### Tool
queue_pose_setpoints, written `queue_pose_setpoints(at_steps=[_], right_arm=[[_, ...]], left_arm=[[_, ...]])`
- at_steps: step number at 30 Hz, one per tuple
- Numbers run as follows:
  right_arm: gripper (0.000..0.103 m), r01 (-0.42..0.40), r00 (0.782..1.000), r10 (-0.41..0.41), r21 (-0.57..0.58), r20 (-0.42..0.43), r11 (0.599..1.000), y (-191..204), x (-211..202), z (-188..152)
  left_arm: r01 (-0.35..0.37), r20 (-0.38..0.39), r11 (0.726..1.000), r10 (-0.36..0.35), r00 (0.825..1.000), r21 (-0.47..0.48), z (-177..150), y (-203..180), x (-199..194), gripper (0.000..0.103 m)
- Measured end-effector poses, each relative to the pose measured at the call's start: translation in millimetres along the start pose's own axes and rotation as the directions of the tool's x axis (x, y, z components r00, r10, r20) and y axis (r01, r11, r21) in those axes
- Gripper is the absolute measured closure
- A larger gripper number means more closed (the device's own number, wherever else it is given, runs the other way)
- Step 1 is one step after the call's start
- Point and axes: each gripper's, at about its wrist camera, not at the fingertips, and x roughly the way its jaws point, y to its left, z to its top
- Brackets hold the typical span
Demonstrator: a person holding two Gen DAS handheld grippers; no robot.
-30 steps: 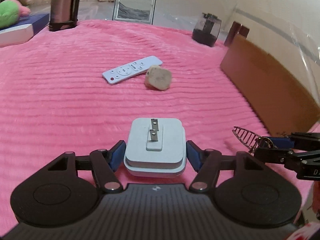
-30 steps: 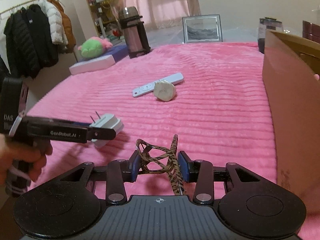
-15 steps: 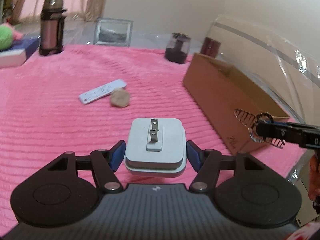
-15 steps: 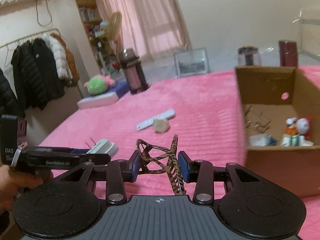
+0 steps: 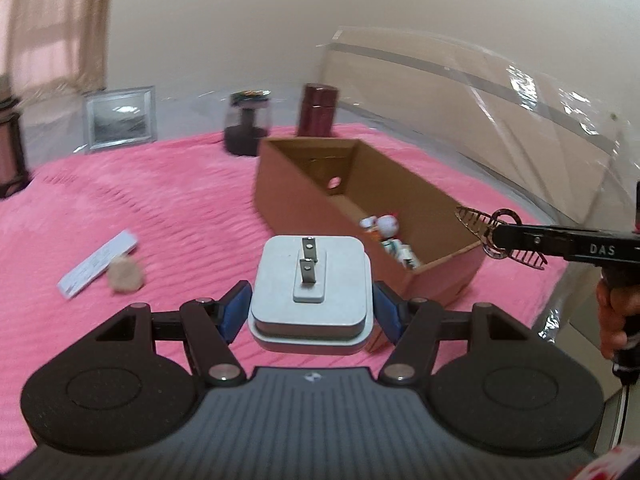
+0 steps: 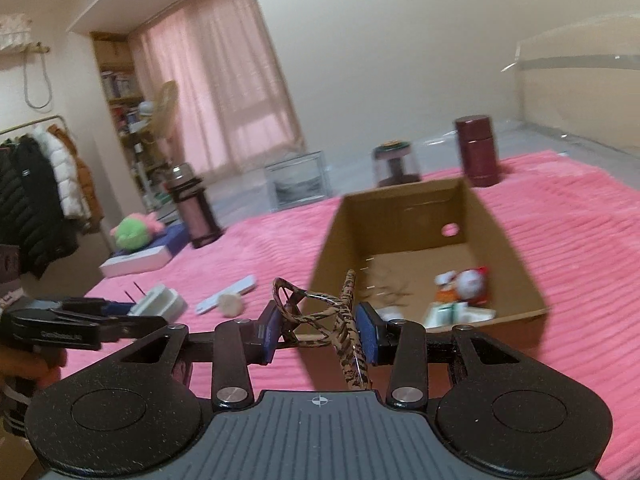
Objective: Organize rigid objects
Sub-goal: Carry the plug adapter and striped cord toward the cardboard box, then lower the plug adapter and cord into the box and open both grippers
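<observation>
At nine o'clock, on the pink bed [image 5: 132,196], we see a white remote [image 5: 97,265] touching a beige stone [image 5: 127,277]. Our left claw [image 5: 310,311] clamps the white plug adapter [image 5: 310,300]. At two o'clock stands the cardboard box [image 5: 288,196]; our right claw [image 6: 318,330] grips a leopard-print hair clip [image 6: 320,316] before it.
</observation>
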Motion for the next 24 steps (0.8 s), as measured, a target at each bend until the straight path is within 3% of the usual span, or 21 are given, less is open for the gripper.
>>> queue_pose_setpoints(at_steps=[12, 18, 24], right_arm=[[0.066, 0.060, 0.998, -0.060, -0.080, -0.002, 0.995, -52, -17, 29], [0.066, 0.038, 0.997, -0.050, -0.180, -0.061, 0.983, -61, -6, 45], [0.066, 0.019, 0.988, -0.067, -0.325, -0.138, 0.946, -65, 12, 56]], left_arm=[[0.097, -0.043, 0.977, -0.090, 0.995, 0.191, 47, -47, 49, 0.042], [0.125, -0.085, 0.946, -0.104, 0.991, 0.298, 68, -65, 77, 0.042], [0.142, -0.128, 0.906, -0.098, 0.987, 0.399, 83, -78, 100, 0.042]])
